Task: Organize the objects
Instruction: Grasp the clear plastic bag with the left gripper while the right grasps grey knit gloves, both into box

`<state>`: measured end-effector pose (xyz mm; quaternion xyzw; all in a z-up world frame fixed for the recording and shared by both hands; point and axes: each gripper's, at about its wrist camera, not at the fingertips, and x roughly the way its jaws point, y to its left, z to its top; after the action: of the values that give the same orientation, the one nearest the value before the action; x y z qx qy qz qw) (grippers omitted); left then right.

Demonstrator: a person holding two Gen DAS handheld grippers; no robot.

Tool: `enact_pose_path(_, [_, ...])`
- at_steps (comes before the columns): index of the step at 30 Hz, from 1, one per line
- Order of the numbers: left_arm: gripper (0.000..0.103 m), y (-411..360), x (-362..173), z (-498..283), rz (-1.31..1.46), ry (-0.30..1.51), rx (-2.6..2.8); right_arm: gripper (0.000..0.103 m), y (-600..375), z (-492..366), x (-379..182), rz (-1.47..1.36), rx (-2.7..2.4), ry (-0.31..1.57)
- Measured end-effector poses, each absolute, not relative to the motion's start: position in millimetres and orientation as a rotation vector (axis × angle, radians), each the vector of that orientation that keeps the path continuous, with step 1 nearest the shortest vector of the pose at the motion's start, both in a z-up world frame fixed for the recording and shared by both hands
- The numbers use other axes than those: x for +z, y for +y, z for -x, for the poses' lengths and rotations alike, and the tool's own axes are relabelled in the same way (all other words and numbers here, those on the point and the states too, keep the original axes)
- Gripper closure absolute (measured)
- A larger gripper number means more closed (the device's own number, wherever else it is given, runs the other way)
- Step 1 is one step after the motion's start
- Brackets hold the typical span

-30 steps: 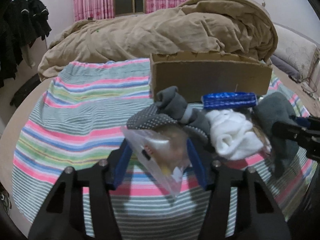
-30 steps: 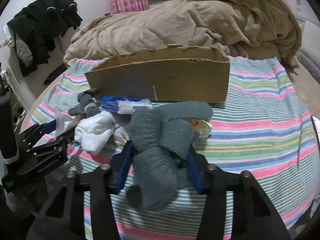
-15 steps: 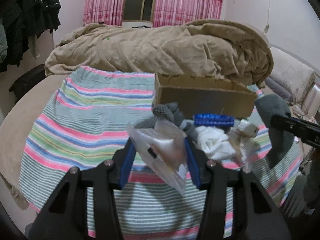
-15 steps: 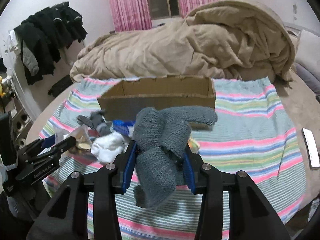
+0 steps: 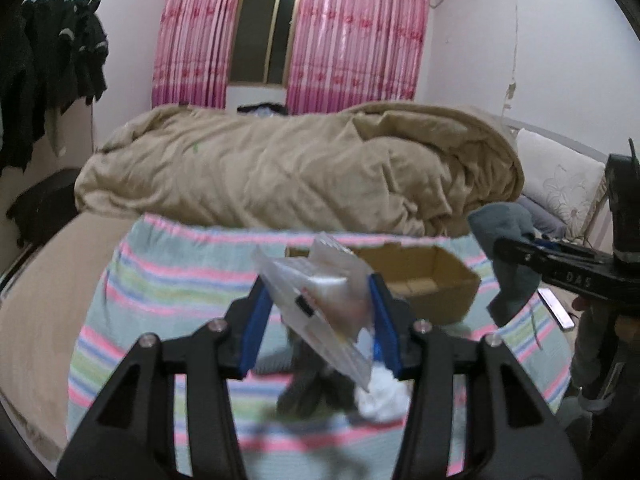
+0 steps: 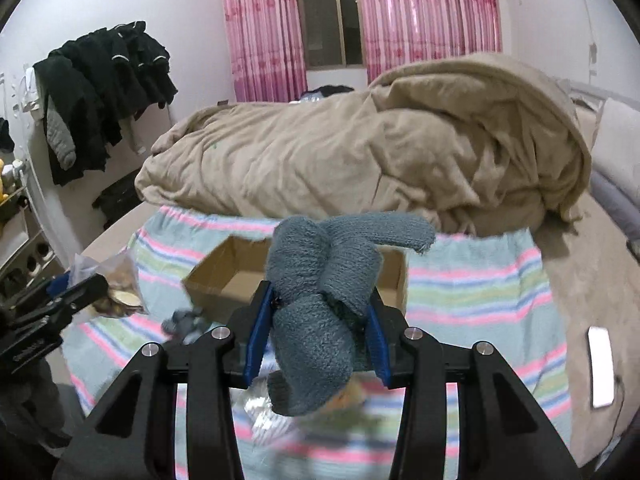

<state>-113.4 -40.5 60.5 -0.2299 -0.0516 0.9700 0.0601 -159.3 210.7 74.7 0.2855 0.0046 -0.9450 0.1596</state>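
My left gripper is shut on a clear plastic bag and holds it in the air in front of the open cardboard box. My right gripper is shut on grey-blue socks, lifted above the striped sheet in front of the box. The socks also show in the left wrist view, and the bag in the right wrist view. Dark grey socks and white socks lie on the sheet below the left gripper.
A heaped tan duvet lies behind the box. A phone lies on the bed at the right. Dark clothes hang on the left wall. Pink curtains frame a window.
Both grippers have risen from the sheet, carrying the bag and the grey-blue socks upward. The box's open inside has come into view.
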Motion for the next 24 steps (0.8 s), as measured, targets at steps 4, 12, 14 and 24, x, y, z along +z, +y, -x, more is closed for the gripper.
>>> enact_pose_path(4, [0.054, -36, 67, 151, 0.692, -0.143, 2.923, 0.057, 214, 190, 80, -0.810, -2.720, 0.030])
enact_pose_path(12, [0.054, -26, 33, 229, 0.799, -0.173, 2.866, 0.057, 218, 256, 43, -0.875, -2.714, 0.007])
enact_pose_path(14, [0.053, -21, 20, 238, 0.843, -0.185, 2.845, 0.057, 220, 267, 27, -0.919, -2.707, -0.007])
enact_pose_path(24, [0.053, 0, -37, 248, 0.967, -0.142, 2.795, 0.057, 213, 263, -45, -1.002, -2.689, 0.118])
